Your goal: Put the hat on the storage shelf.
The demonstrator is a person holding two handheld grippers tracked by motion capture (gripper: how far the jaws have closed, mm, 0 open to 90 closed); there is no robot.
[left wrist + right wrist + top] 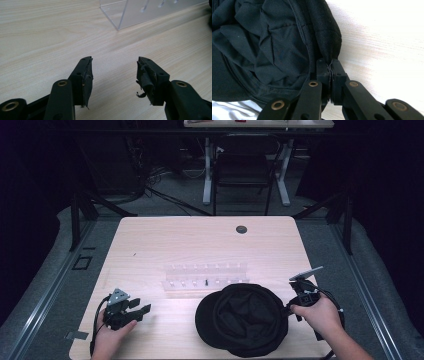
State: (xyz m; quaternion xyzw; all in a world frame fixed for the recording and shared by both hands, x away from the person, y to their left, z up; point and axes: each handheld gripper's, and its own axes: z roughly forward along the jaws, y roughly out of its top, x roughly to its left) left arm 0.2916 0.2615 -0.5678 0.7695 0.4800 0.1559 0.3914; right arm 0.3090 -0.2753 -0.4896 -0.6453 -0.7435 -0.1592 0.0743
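Observation:
A black cap (242,317) lies upside down on the wooden table (150,245), near the front edge, its inner lining facing up. My right gripper (291,309) is at the cap's right side and is shut on its rim. In the right gripper view the jaws pinch the cap's edge (331,58), with the lining (269,42) spreading to the left. My left gripper (139,310) rests open on the table at the front left, apart from the cap. Bare wood lies between its fingers (83,75) in the left gripper view.
A clear acrylic rack (206,277) with small pegs stands on the table just behind the cap; its corner (125,15) shows ahead of the left gripper. A dark round grommet (241,229) sits near the far edge. A chair and desk legs stand beyond the table.

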